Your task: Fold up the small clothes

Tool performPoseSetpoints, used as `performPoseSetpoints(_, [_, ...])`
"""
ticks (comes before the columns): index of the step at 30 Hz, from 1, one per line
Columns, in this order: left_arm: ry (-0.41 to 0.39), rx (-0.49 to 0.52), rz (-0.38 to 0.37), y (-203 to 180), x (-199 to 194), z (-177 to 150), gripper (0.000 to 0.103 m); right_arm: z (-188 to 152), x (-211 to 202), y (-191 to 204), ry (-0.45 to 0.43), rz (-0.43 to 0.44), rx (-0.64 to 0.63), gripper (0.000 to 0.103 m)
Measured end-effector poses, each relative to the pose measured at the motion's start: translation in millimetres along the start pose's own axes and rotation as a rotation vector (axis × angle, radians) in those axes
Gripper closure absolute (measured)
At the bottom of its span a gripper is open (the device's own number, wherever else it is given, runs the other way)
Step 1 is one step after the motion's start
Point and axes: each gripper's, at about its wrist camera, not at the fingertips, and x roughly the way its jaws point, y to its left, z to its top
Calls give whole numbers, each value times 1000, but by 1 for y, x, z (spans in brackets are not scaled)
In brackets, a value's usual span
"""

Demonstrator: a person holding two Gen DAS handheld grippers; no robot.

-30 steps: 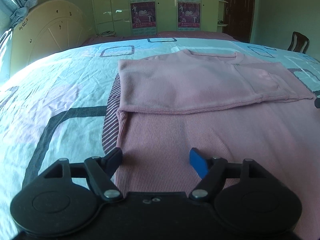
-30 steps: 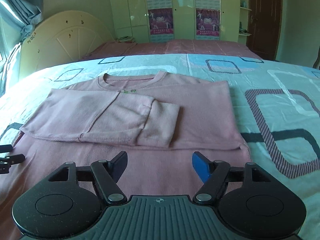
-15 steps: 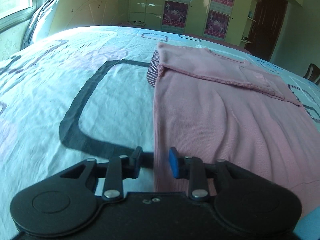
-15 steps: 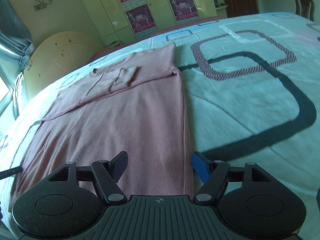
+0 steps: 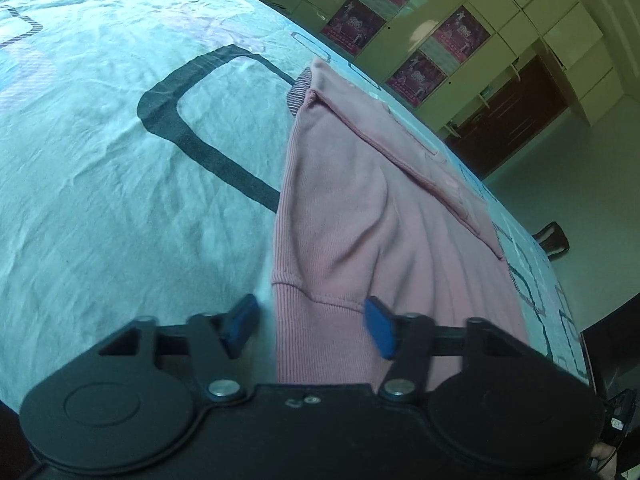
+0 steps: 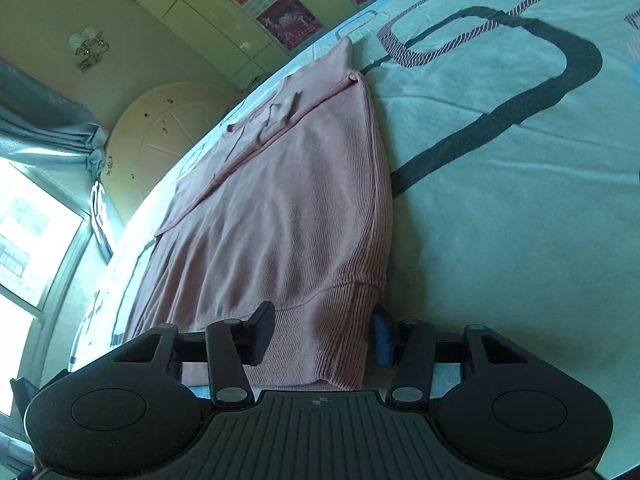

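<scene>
Left wrist view. The left gripper (image 5: 310, 320) has black linkage arms and blue-padded fingers (image 5: 242, 316). They stand wide but are closing, with the ribbed hem corner of a pink knit sweater (image 5: 340, 208) between them. One pad lies against the fabric and the other is clear of it, over the bed sheet (image 5: 100, 160). The sweater lies flat on the bed, its body finely ribbed and its hem band more coarsely ribbed, with the sleeves folded across the far chest. The sheet is pale turquoise and lightly creased, printed with dark rounded rectangles. Beyond stand glossy cream wardrobe doors (image 5: 520, 12) carrying magenta posters (image 5: 460, 36), a dark wooden door (image 5: 508, 116) and a chair (image 5: 554, 240).

Right wrist view. The right gripper (image 6: 320, 332) has fingers (image 6: 262, 332) at a middling gap, closing around the opposite hem corner of the sweater (image 6: 288, 200). The blue pad sits at the side seam, and the dark one rests above the hem band. The bed sheet (image 6: 500, 220) is on the right. Farther off are a cream arched headboard (image 6: 160, 128), a grey-blue curtain (image 6: 40, 128), a bright window (image 6: 24, 240) and a wall lamp (image 6: 86, 50).
</scene>
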Motion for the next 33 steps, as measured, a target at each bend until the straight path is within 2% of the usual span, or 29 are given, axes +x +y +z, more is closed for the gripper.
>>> performPoseSetpoints(1, [31, -5, 3, -1, 7, 2, 99, 1, 0, -1, -2, 6, 11, 55])
performPoseSetpoints(3, [24, -19, -11, 0, 8, 2, 99, 4, 2, -1, -6, 15, 15, 54])
performPoseSetpoints(5, [11, -67, -32, 6, 5, 3, 75, 8, 2, 0, -4, 21, 12, 54])
performPoseSetpoints(6, [4, -107, -64, 11, 4, 3, 52, 9, 2, -1, -3, 26, 14, 54])
performPoseSetpoints(7, [-6, -146, -108, 16, 3, 2, 37, 10, 4, -2, 0, 31, 20, 54])
performPoseSetpoints(9, [-7, -179, -131, 18, 7, 4, 35, 12, 8, -8, 14, 42, 44, 54])
performPoseSetpoints(11, [-1, -162, -126, 15, 15, 7, 35, 13, 14, -15, 23, 62, 87, 54])
performPoseSetpoints(14, [6, -112, -116, 6, 22, 13, 41, 14, 17, -18, 33, 102, 109, 55])
performPoseSetpoints(15, [14, -84, -111, 3, 24, 14, 66, 14, 18, -16, 47, 113, 91, 70])
performPoseSetpoints(16, [40, -48, -88, -1, 27, 14, 98, 13, 21, -13, 70, 114, 59, 94])
performPoseSetpoints(17, [27, -32, -72, -4, 24, 12, 100, 13, 22, -9, 78, 86, 10, 96])
performPoseSetpoints(19, [-63, -45, -154, -6, 6, 11, 100, 14, 11, -10, 34, 135, 21, 97])
performPoseSetpoints(20, [-106, -58, -172, -5, -3, 11, 100, 15, 4, -11, 4, 164, 33, 97])
performPoseSetpoints(21, [-121, -64, -154, -4, -7, 12, 100, 16, -2, -11, -18, 185, 30, 97])
performPoseSetpoints(22, [-110, -59, -119, -3, -5, 13, 100, 17, -5, -11, -25, 182, 6, 97])
performPoseSetpoints(23, [-61, -38, -68, -1, 4, 12, 100, 17, -1, -12, -2, 149, -14, 96])
performPoseSetpoints(24, [1, -24, -21, 1, 16, 9, 100, 16, 6, -13, 43, 111, -25, 96])
performPoseSetpoints(25, [22, -26, -1, 3, 23, 6, 100, 13, 16, -15, 93, 66, -33, 96])
performPoseSetpoints(27, [-9, -62, -20, 5, 19, 4, 100, 11, 18, -13, 93, 79, -25, 96])
performPoseSetpoints(30, [-80, -105, -66, 2, 6, 5, 100, 19, 4, -7, 12, 150, -3, 96])
performPoseSetpoints(33, [-136, -140, -105, -4, -2, 15, 100, 35, -4, 7, -43, 172, -33, 96])
